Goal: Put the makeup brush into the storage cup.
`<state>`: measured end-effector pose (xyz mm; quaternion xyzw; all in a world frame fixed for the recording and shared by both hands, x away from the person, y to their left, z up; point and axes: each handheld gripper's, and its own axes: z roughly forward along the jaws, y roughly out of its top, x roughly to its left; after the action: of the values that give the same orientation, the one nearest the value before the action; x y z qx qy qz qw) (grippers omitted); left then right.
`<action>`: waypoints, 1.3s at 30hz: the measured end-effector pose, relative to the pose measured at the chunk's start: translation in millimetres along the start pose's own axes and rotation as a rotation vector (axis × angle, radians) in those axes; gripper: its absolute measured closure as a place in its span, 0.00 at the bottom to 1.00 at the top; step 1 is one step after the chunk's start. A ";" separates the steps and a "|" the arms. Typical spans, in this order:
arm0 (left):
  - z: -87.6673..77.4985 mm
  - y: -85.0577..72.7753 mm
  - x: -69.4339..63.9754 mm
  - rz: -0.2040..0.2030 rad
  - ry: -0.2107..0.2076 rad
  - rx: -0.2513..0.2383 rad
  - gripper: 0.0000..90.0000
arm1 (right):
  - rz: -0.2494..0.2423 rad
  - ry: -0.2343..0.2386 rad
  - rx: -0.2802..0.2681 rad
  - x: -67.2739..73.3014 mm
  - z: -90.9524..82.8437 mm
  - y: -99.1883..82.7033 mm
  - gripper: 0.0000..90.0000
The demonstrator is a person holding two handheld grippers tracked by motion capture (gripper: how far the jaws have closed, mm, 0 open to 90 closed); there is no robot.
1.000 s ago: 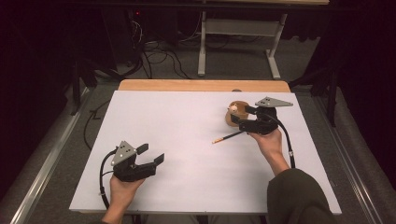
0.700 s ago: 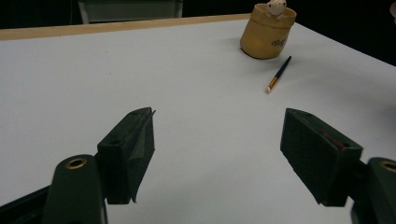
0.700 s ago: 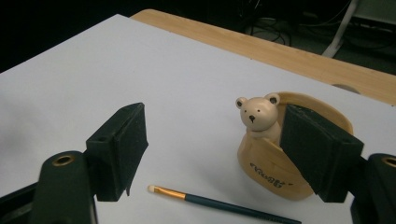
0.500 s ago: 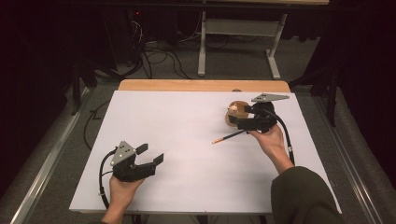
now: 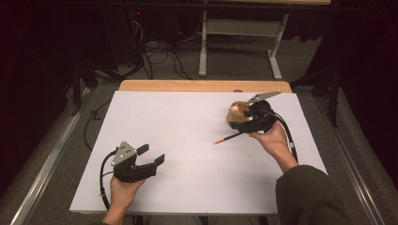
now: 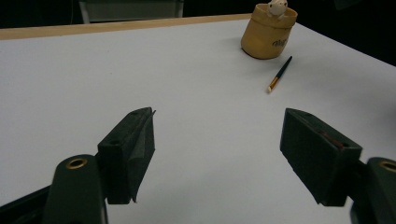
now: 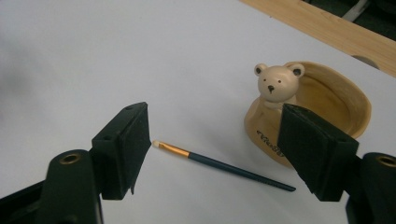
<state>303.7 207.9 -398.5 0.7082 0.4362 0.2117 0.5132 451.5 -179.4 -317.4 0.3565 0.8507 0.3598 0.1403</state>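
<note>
1. Our right gripper (image 7: 215, 140) stands wide open and empty, poised above the brush (image 7: 223, 165), which lies flat on the white table (image 5: 187, 140) between the two jaws in the right gripper view.
2. Against the pictures from a second ago, our right hand (image 5: 272, 138) has crept slightly toward the far edge, so the gripper now sits over the handle end of the brush and just beside the holder. The brush itself has not moved.
3. We read that as the approach nearly finished: the jaws straddle the brush but have not closed, so the pick-up is yet to come.
4. Just beyond the brush stands the bear-shaped holder (image 7: 322, 107), tan, upright, its cup empty as far as we can see; the brush's dark handle tip lies near its base, not touching it from what we can tell.
5. Our left gripper (image 6: 219, 140) rests well apart at the near left of the table, jaws also wide and holding nothing, unchanged from before.
6. Count: one brush, one holder, two grippers, one table; a wooden strip (image 5: 202, 85) runs along its far edge.
</note>
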 end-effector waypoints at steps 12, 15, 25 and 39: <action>-0.7 0.1 0.4 -0.006 -0.003 -0.004 0.30 | -0.073 0.005 0.091 5.0 5.9 9.3 0.33; -0.3 0.2 0.1 -0.004 -0.004 -0.003 0.30 | -0.081 0.026 0.118 4.7 6.0 10.5 0.36; -1.0 0.2 0.3 -0.004 0.003 -0.004 0.30 | -0.134 0.033 0.203 4.8 9.2 14.6 0.39; -1.7 0.2 0.4 -0.002 0.007 -0.009 0.29 | -0.223 0.008 0.303 5.9 23.1 17.3 0.43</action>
<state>302.8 209.1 -397.7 0.7048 0.4377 0.2158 0.5148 467.6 -155.0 -321.2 0.2753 0.9301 0.2112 0.1206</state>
